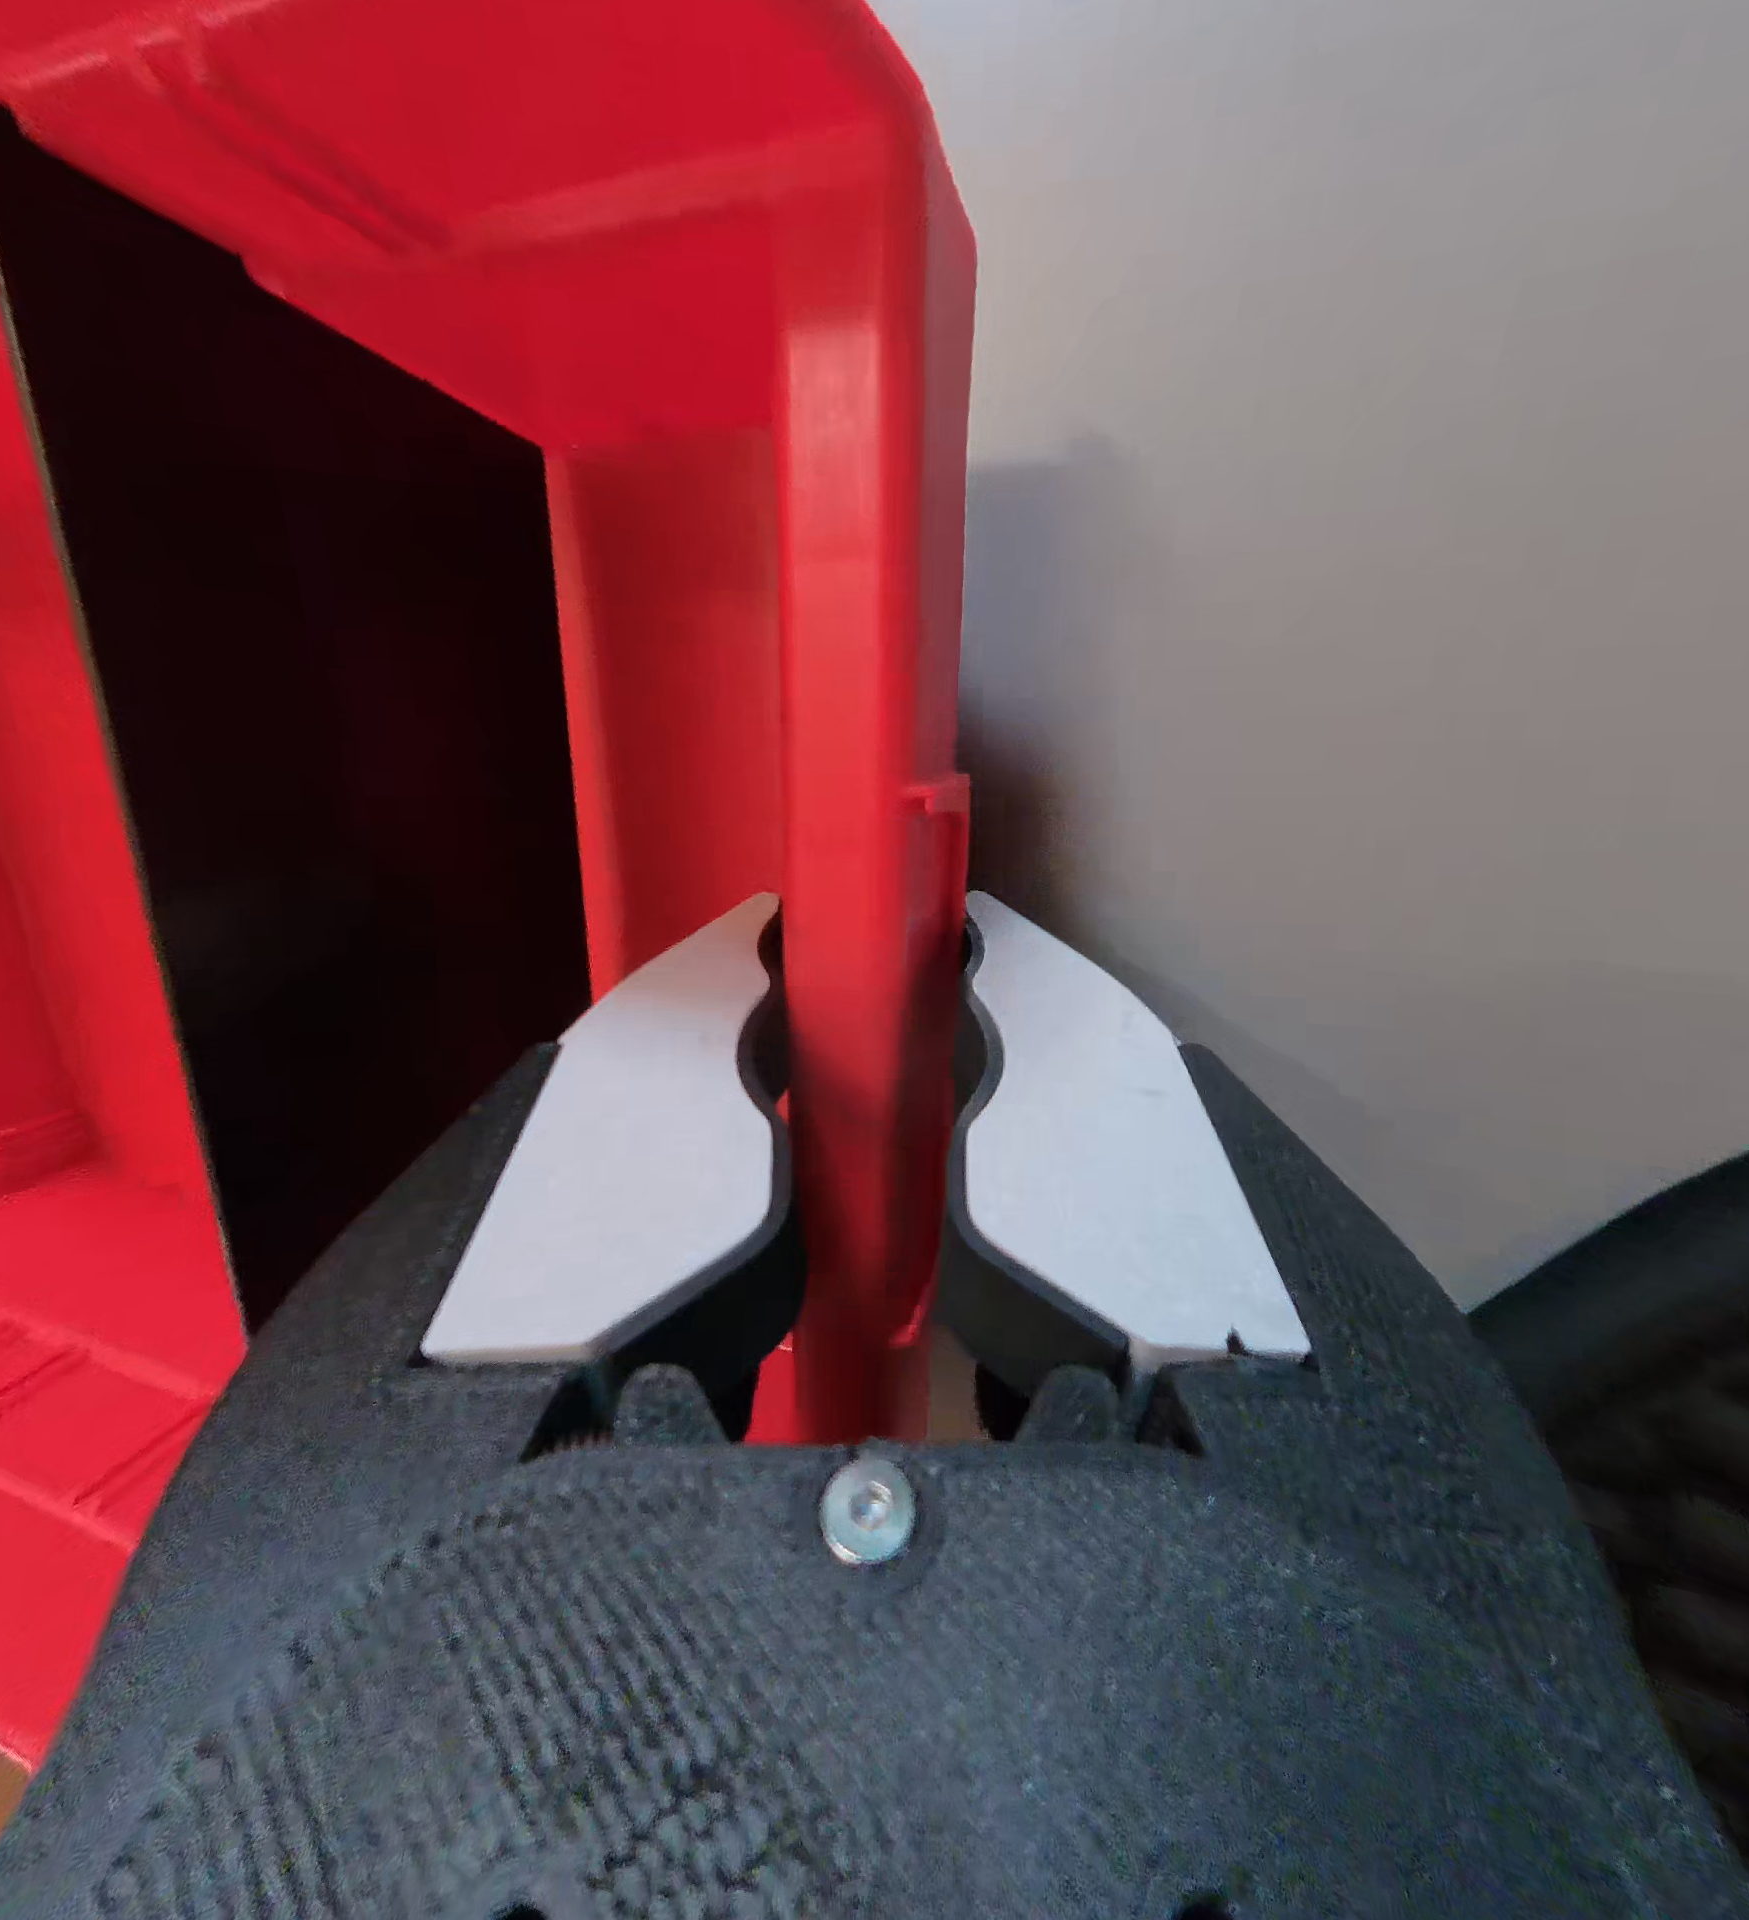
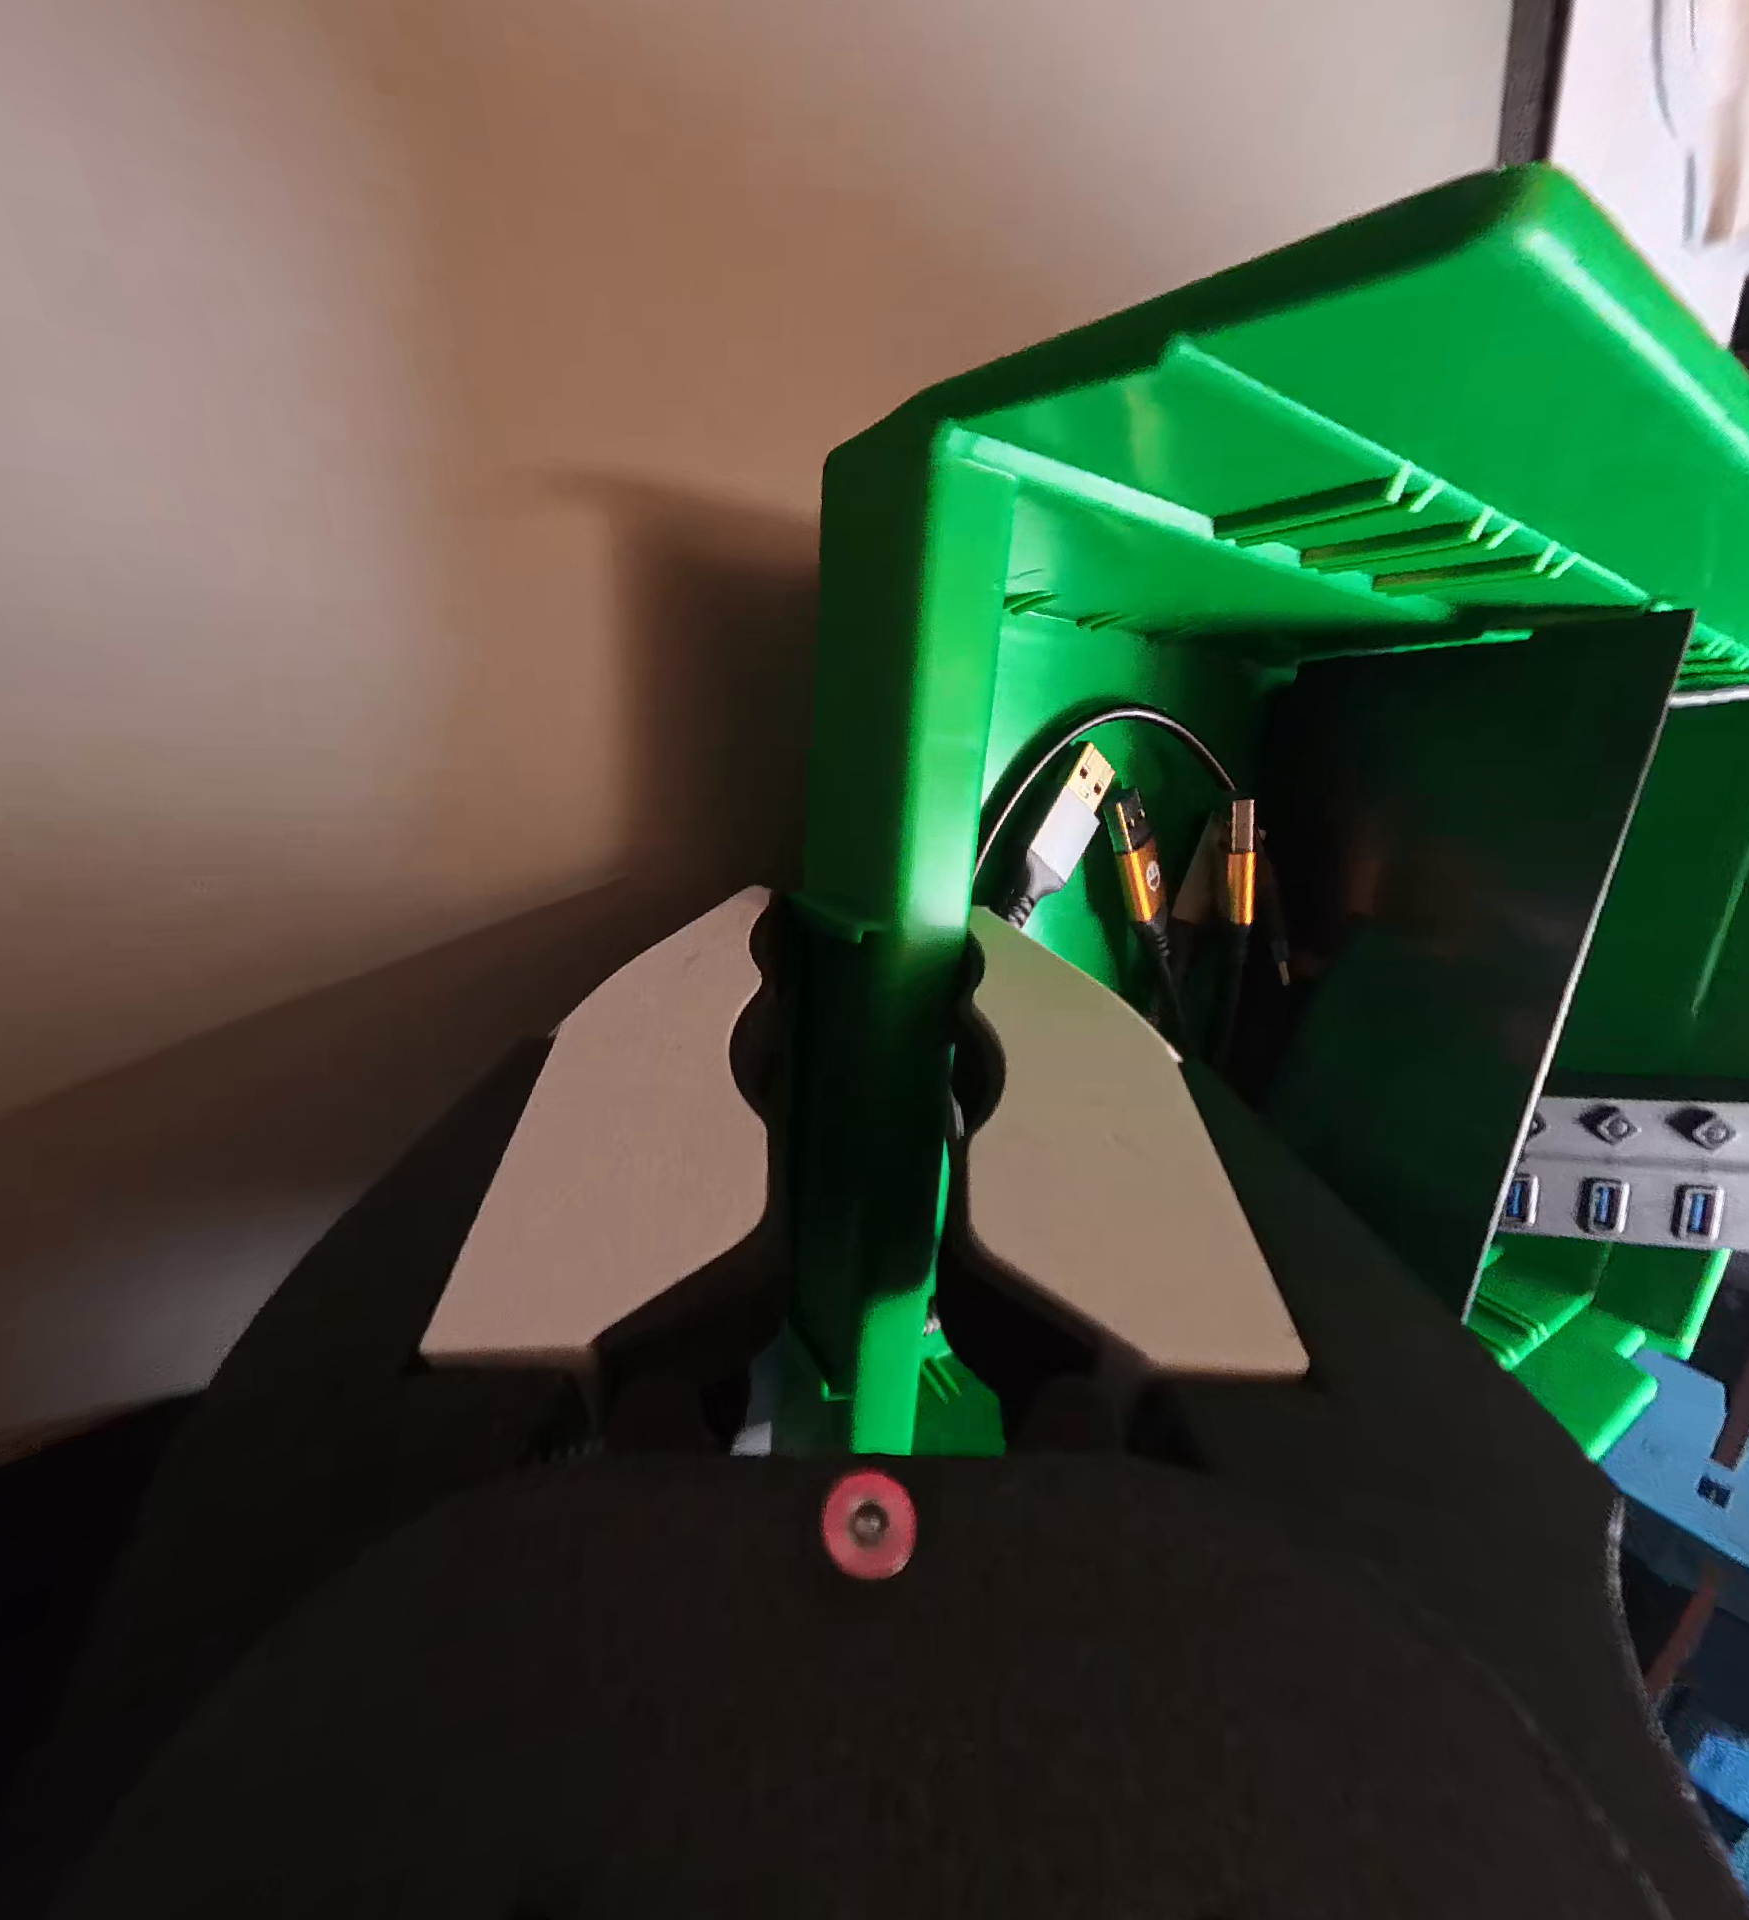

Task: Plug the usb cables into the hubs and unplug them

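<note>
My left gripper (image 1: 870,925) is shut on the side wall of a red plastic bin (image 1: 849,623), which is tipped so its dark inside faces me. My right gripper (image 2: 870,935) is shut on the side wall of a green plastic bin (image 2: 891,675), tilted and held up. Inside the green bin hang USB cables: one with a silver and gold plug (image 2: 1072,821) and two with orange plugs (image 2: 1140,862). A grey USB hub (image 2: 1680,1184) with a row of blue ports lies in the bin's right half, behind a dark divider panel (image 2: 1472,935).
A pale wall (image 1: 1369,520) stands right behind the red bin. A black mesh object (image 1: 1701,1403) sits at the lower right of the left wrist view. A beige wall (image 2: 330,416) and blue clutter (image 2: 1701,1455) surround the green bin.
</note>
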